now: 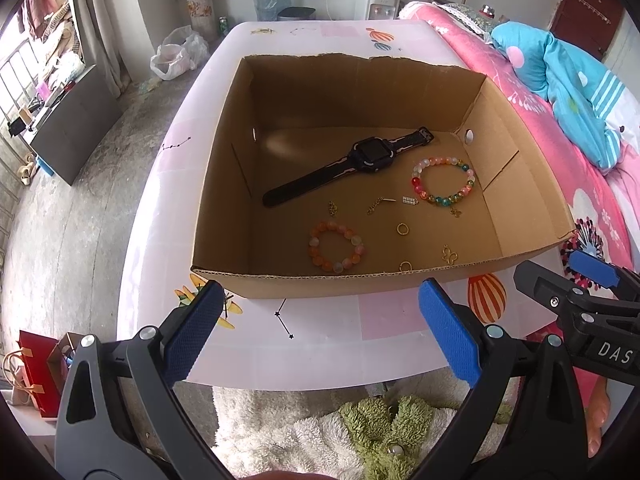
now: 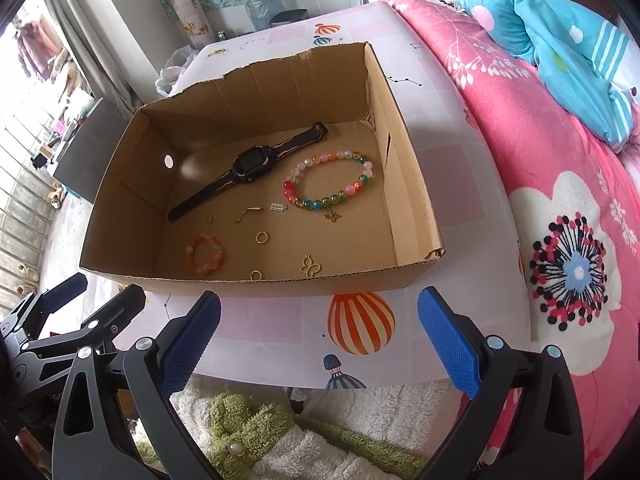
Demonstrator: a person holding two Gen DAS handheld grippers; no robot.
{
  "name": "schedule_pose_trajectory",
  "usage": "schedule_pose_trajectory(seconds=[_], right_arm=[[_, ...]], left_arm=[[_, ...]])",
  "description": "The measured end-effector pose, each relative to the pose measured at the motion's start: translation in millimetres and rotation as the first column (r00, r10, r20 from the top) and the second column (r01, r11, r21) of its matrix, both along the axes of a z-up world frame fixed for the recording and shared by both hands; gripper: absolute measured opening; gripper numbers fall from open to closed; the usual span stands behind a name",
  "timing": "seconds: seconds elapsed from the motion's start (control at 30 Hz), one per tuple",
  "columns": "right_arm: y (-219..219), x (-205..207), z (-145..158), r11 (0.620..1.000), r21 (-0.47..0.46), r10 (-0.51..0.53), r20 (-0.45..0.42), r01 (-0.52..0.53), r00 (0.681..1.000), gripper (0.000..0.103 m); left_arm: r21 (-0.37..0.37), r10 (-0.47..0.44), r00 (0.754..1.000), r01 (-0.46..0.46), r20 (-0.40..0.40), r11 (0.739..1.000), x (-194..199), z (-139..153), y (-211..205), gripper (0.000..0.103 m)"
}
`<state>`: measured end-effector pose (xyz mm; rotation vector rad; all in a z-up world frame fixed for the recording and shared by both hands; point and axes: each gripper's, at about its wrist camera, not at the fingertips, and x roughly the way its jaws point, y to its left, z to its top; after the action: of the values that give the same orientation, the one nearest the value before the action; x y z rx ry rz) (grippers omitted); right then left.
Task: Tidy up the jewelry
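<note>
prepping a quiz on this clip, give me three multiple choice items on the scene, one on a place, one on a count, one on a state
1. Where does the black watch lie?
A. on the bed
B. on the floor of the cardboard box
C. on the table outside the box

2. How many beaded bracelets are in the box?
A. one
B. two
C. four

3. How does the left gripper stand?
A. open and empty
B. shut on a ring
C. shut on the watch

Answers:
1 B, the watch rests flat inside the box, toward its far side.
2 B, an orange bracelet near the front wall and a multicoloured bracelet beside the watch.
3 A, its blue pads stand wide apart with nothing between them.
</note>
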<state>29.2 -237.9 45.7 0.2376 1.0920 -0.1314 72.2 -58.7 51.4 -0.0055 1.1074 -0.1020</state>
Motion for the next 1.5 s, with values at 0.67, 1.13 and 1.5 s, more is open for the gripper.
schedule_pose_trajectory(seconds=[0.67, 1.13, 1.5], right_arm=[[2.4, 1.3, 0.1, 1.000, -0.006, 0.005, 0.002, -0.005, 1.000, 0.096], [2.3, 2.0, 0.5, 1.000, -0.006, 0.006, 0.002, -0.006, 1.000, 0.096], [0.9, 1.0, -1.0, 1.000, -0.003, 0.005, 0.002, -0.005, 1.000, 0.096]], left_arm=[[-0.004, 0.003, 1.000, -0.003, -0.004, 1.000, 1.6, -3.2, 1.5, 0.094], [-0.002, 0.002, 1.000, -0.002, -0.006, 1.000, 1.3, -3.1, 1.0, 0.094], [-0.002, -0.001, 1.000, 0.001, -0.009, 1.000, 1.3, -3.8, 0.6, 0.094]])
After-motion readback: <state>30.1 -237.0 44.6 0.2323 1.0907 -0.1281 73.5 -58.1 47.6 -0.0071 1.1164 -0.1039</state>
